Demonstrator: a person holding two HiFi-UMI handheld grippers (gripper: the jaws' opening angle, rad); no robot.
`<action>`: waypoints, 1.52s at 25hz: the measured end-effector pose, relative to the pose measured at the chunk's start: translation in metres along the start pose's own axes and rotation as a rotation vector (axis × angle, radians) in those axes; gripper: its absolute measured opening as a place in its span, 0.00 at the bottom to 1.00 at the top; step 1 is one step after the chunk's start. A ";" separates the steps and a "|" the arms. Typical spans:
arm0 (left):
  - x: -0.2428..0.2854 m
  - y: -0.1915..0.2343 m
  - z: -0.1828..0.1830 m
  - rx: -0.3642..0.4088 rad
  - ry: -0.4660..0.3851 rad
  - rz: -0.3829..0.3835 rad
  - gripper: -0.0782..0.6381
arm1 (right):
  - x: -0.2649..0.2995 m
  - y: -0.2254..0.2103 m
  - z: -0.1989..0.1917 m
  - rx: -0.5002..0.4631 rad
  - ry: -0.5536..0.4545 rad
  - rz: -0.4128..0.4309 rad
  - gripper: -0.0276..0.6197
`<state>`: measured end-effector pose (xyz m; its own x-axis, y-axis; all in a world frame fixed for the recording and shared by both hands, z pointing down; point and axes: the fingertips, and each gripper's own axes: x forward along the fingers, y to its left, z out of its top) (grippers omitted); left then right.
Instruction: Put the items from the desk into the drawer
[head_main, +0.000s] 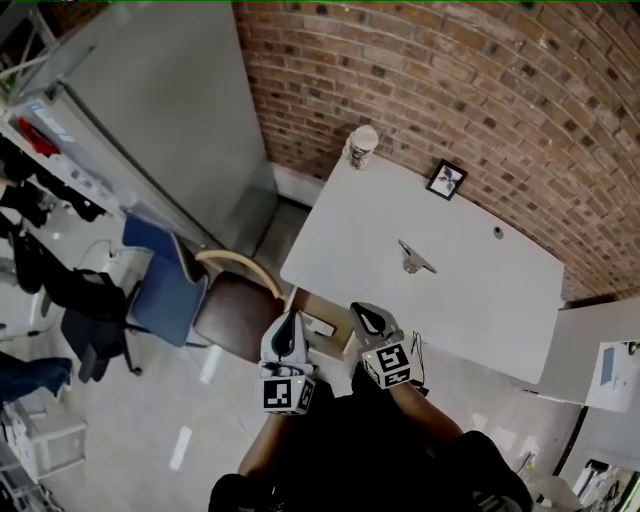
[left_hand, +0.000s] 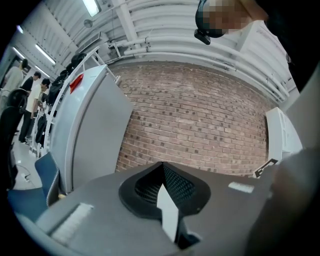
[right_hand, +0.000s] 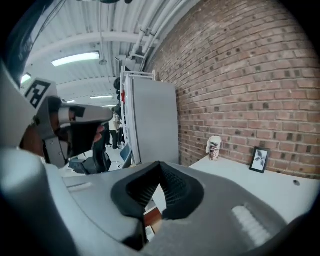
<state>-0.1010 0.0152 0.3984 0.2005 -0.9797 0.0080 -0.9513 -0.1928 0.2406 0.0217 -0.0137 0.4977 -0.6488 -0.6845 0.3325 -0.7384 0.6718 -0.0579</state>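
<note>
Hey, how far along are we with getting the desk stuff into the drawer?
Early, by the look of it. Done: the drawer looks open under the near edge of the desk. In hand: nothing; the left gripper and right gripper are both shut and empty. Left: the cup, picture frame and a small grey piece sit on the desk.

A: What quantity of items lay on the desk?
B: Three: one cup, one picture frame, one small metal piece.
A: And seating beside it?
B: Two were counted: one blue chair, one brown chair.
</note>
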 end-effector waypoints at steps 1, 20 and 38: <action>0.004 -0.006 0.000 0.002 -0.002 -0.015 0.14 | -0.008 -0.003 0.005 0.004 -0.014 -0.009 0.05; 0.059 -0.099 0.004 0.034 0.010 -0.190 0.14 | -0.079 -0.086 0.020 0.096 -0.101 -0.169 0.05; 0.106 -0.169 -0.021 0.023 0.071 -0.267 0.14 | -0.103 -0.195 -0.032 0.163 0.004 -0.297 0.19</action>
<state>0.0859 -0.0553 0.3786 0.4603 -0.8876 0.0150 -0.8672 -0.4459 0.2215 0.2381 -0.0655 0.5050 -0.4003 -0.8422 0.3612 -0.9150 0.3888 -0.1075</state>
